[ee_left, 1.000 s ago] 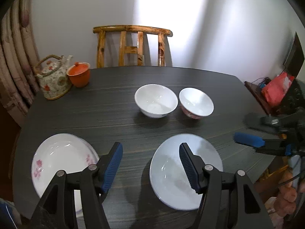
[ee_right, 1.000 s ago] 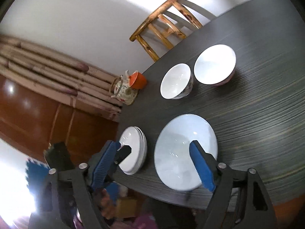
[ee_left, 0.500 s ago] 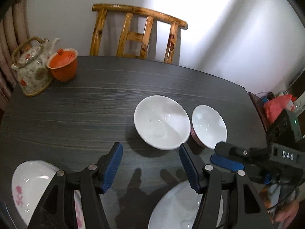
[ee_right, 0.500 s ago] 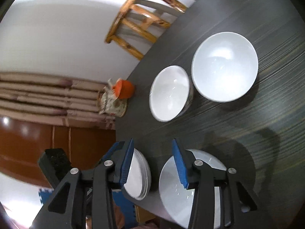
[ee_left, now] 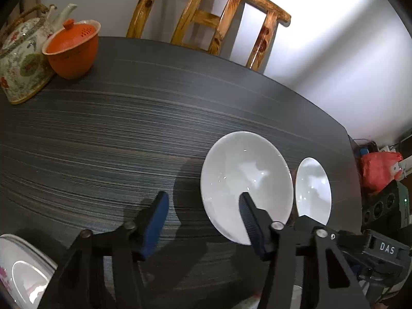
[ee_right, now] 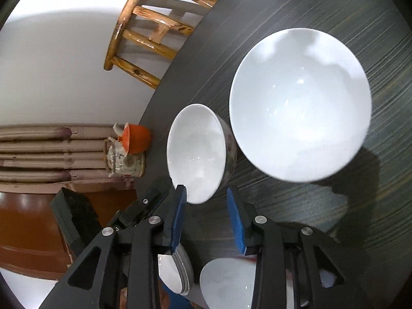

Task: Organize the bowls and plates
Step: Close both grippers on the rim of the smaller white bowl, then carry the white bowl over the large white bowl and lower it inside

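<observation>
White "DAS" lettering marks the right gripper (ee_left: 386,248) body

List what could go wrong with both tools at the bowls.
1. The left tool is open with one finger over the rim of the glossy white bowl; a thin rim pinch could slip.
2. The second bowl stands very close beside it; a nudge could knock them together.
3. The right tool, also open, works close by, so the tools might collide.

Teapot (ee_left: 22,59) — orange cup (ee_left: 72,49) — chair (ee_left: 208,15)
</observation>
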The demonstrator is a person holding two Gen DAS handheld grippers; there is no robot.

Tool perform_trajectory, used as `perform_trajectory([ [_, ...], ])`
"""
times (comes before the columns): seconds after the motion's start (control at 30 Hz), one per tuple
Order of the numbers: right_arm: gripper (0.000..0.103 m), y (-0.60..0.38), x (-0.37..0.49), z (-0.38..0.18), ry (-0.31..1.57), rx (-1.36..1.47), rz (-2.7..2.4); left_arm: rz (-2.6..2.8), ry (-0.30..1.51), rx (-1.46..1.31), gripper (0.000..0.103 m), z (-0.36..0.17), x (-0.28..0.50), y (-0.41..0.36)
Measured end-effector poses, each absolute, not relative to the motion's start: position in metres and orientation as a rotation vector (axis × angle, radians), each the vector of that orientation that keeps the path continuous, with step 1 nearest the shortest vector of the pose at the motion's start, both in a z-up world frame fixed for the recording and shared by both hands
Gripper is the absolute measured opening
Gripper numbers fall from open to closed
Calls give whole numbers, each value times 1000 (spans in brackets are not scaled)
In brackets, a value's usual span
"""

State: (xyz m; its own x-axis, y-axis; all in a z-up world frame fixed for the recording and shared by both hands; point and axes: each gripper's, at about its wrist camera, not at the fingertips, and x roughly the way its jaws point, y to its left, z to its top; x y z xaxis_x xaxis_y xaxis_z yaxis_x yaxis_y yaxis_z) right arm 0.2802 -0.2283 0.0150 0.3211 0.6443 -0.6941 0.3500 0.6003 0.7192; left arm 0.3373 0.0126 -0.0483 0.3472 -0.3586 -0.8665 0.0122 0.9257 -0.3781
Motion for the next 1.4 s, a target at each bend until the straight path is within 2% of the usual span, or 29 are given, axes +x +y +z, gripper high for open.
perform_trajectory([
  [0.07,32,-228,283,11,1285,979,230,-249,1210,-331,42,-54,339,12],
  [0.17,32,-226,289,5,1297,972,230,-237,1228,-345,21,-62,342,13],
  [0.33,32,-223,294,-5,1310,963,211,-242,1212,-344,9,-66,344,9],
  [0.37,29,-223,295,-6,1315,961,208,-241,1210,-339,7,-66,344,8],
  [0.53,17,-219,299,-15,1342,920,184,-219,1196,-342,7,-66,338,11],
  [0.73,16,-216,295,-6,1317,881,223,-222,1153,-351,8,-45,311,19],
  [1.1,16,-217,232,56,1243,783,353,-288,1074,-315,8,10,222,9],
  [1.4,16,-227,160,59,1292,770,361,-299,1121,-283,8,-10,161,-2],
])
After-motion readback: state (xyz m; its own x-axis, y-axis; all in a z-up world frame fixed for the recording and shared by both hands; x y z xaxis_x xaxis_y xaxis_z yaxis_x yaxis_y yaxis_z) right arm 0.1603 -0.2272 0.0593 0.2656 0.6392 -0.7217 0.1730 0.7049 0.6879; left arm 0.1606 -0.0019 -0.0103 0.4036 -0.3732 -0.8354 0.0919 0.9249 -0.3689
